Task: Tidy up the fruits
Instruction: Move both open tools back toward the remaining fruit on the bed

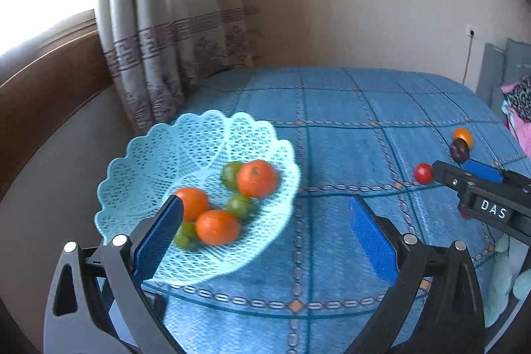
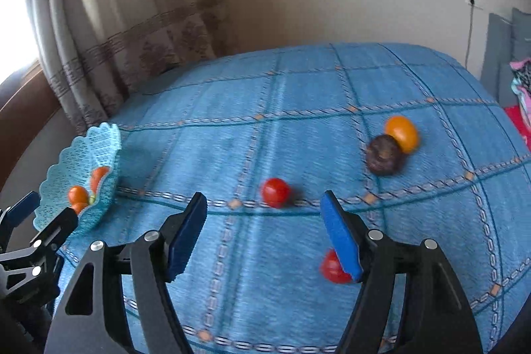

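**Basket half filled, four fruits left on the cloth**

My left gripper (image 1: pixel 265 221) hung wide apart with nothing between its blue pads, and the pale blue lattice basket (image 1: pixel 146 155) sat right at my left finger (image 1: pixel 159 234), its near rim partly hidden behind that pad. Inside it I counted three oranges (image 1: pixel 257 178) and, as far as I could tell, three small green fruits (image 1: pixel 239 204) nestled among them. That part looked done.

Over on my right gripper (image 2: pixel 264 211), the fingers were also spread and empty. One small red fruit (image 2: pixel 275 192) lay just beyond the fingertips, a little left of centre between them. A second red fruit (image 2: pixel 333 267) sat half tucked behind my right finger (image 2: pixel 341 241), outside the gap as best I could judge. Farther ahead and off past the right fingertip, a dark brown wrinkled fruit (image 2: pixel 383 156) rested touching a lone orange (image 2: pixel 403 133) behind it.

So I judged four pieces remained on the blue checked cloth (image 2: pixel 232 108), all well apart from the basket, which sat far out beyond my left finger in the right wrist view.

The fruits looked round, smooth and glossy, apart from the dark one with its rough skin. The red ones seemed small enough to roll on that soft cloth, so a gentle, centred pinch looked wise.
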`<state>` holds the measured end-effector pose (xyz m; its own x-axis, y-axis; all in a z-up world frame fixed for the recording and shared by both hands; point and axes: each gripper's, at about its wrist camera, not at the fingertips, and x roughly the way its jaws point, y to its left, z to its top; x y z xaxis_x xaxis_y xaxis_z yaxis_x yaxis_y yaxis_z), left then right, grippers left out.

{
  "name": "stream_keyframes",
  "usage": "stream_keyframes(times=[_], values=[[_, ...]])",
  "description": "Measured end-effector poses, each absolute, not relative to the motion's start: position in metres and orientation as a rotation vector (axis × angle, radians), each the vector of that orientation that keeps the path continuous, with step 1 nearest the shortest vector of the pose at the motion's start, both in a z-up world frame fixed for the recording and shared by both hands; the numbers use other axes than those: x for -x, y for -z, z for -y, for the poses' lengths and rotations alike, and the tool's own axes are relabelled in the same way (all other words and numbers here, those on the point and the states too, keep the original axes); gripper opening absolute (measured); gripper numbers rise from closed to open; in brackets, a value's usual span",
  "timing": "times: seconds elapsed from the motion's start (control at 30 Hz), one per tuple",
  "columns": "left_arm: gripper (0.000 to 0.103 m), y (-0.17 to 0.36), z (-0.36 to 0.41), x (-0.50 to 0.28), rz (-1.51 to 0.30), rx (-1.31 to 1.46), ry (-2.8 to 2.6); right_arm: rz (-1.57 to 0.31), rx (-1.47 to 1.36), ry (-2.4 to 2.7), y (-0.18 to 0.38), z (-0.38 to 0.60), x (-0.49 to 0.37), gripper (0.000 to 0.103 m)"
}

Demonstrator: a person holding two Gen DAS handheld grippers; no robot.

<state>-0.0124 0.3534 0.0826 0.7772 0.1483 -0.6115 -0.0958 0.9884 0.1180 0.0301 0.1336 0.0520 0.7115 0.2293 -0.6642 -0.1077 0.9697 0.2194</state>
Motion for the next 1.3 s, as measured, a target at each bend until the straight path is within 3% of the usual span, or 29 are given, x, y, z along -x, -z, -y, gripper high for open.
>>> stream_keyframes(times=[1.3], values=[[0.1, -0.035, -0.226, -0.048, -0.818, -0.18, 0.093, -0.738, -0.308, 0.014, -0.032, 0.031, -0.02, 0.071]])
